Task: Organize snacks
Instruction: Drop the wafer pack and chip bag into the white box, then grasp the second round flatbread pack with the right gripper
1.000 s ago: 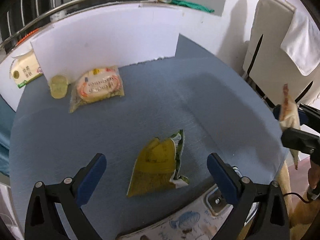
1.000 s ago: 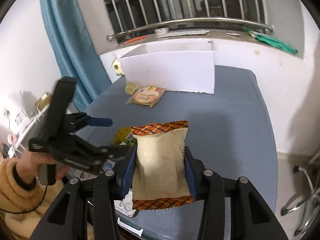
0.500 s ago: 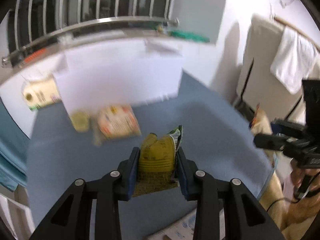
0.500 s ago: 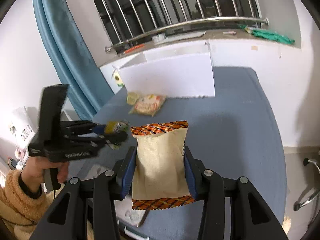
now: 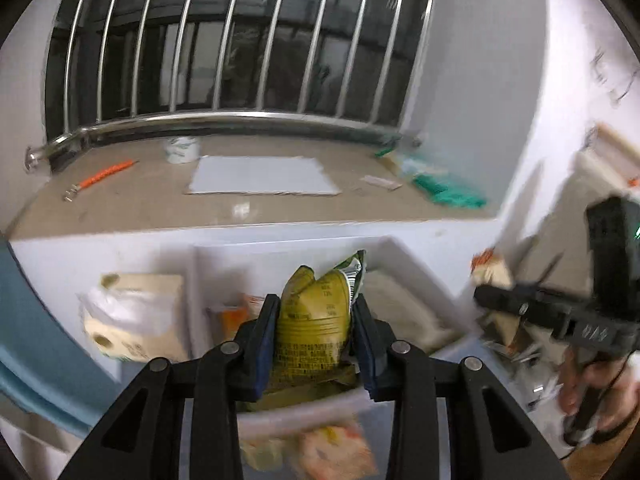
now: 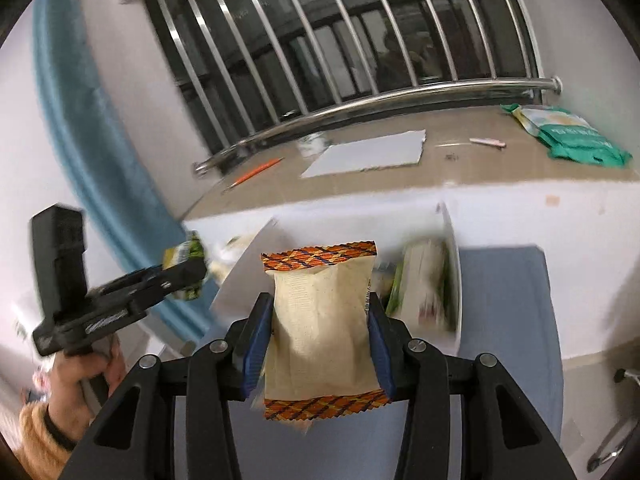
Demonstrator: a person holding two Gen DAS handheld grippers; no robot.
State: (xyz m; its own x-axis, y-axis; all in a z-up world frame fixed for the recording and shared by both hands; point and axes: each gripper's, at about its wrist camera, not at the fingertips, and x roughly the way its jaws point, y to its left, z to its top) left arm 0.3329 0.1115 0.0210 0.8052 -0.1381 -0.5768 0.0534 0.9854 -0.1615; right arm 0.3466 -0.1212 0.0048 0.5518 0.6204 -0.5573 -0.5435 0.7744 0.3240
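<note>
Holding yellow-green snack bag [image 5: 316,320] clamped in left gripper [image 5: 316,344] | right gripper [image 6: 320,328] clamped on beige packet [image 6: 322,320] | white box [image 5: 384,264] holds blurred packets

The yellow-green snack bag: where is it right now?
In the left wrist view the yellow-green snack bag sits clamped in the left gripper, lifted above a white bin below the windowsill.

My left hand-held gripper [image 5: 314,334] is clamped on a crumpled yellow-green snack bag [image 5: 316,320], upright between the pads. My right hand-held gripper [image 6: 320,340] pinches a beige snack packet [image 6: 322,320] with orange plaid crimped ends, upright, top edge tipped slightly away.
</note>
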